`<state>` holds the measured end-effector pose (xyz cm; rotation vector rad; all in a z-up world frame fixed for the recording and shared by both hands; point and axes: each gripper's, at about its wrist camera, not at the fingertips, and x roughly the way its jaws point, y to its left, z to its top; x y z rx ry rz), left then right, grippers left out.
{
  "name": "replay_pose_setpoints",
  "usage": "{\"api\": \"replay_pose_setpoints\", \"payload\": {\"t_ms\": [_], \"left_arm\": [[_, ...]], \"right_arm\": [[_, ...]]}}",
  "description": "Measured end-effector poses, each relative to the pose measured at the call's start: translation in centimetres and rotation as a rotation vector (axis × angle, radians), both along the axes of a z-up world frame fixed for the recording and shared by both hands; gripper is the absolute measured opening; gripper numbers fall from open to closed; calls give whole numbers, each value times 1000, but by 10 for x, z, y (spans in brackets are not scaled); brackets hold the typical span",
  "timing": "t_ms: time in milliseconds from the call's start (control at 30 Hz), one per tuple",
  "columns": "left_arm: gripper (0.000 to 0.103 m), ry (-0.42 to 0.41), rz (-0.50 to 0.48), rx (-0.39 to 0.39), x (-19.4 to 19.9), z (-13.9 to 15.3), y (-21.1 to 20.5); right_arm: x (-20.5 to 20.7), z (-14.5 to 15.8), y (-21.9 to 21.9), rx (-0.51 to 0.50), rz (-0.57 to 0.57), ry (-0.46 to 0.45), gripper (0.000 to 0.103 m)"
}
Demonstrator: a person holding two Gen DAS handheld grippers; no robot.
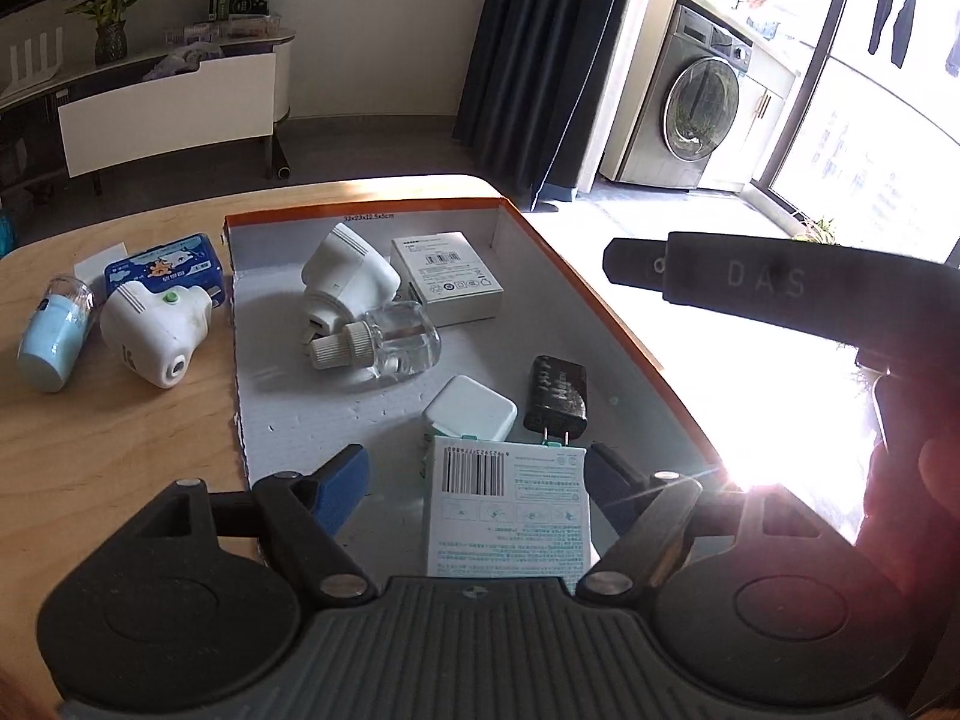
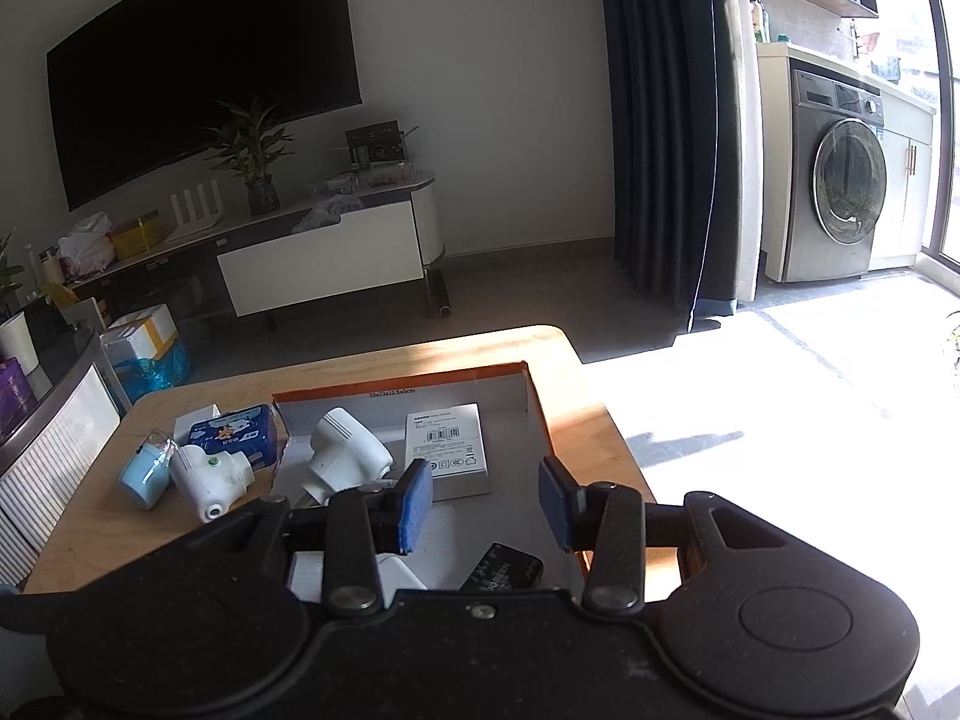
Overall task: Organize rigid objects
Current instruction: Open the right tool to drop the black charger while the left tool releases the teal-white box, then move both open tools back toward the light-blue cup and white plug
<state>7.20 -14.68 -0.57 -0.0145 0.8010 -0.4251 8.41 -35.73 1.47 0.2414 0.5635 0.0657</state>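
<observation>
**Rigid objects: tray partly filled, three items outstanding**

Rigid objects are being gathered into an orange-edged cardboard tray (image 1: 576, 276) on the wooden table (image 1: 120, 450). Inside it lie a white plug-in unit (image 1: 348, 276) at 12 o'clock, a white labelled box (image 1: 447, 279) at 1 o'clock beside it, a clear refill bottle (image 1: 384, 345) touching the plug-in unit, a white adapter (image 1: 471, 408) and a black charger (image 1: 555, 399) toward 5 o'clock.

The left gripper (image 1: 477, 483) hangs over the tray's near end, jaws apart on either side of a barcode-printed box (image 1: 507, 510); the pads do not touch it, which suggests a release or an approach. Which one cannot be told.

The right gripper (image 2: 485, 501) is held above the tray, jaws apart and empty.

Outside the tray, at 9 o'clock, remain a second white plug-in unit (image 1: 156, 330), a blue tissue pack (image 1: 168, 270) and a pale blue capped device (image 1: 54, 336). Judged outstanding.
</observation>
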Motion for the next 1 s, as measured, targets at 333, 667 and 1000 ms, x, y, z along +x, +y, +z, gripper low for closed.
{"api": "replay_pose_setpoints", "payload": {"t_ms": [333, 667, 1000], "left_arm": [[86, 3, 165, 66, 9, 7, 40], [88, 7, 271, 72, 12, 11, 82], [88, 15, 344, 67, 14, 11, 116]], "right_arm": [[5, 1, 27, -4, 55, 5, 77], [12, 2, 63, -19, 139, 15, 79], [19, 2, 93, -31, 209, 27, 80]]}}
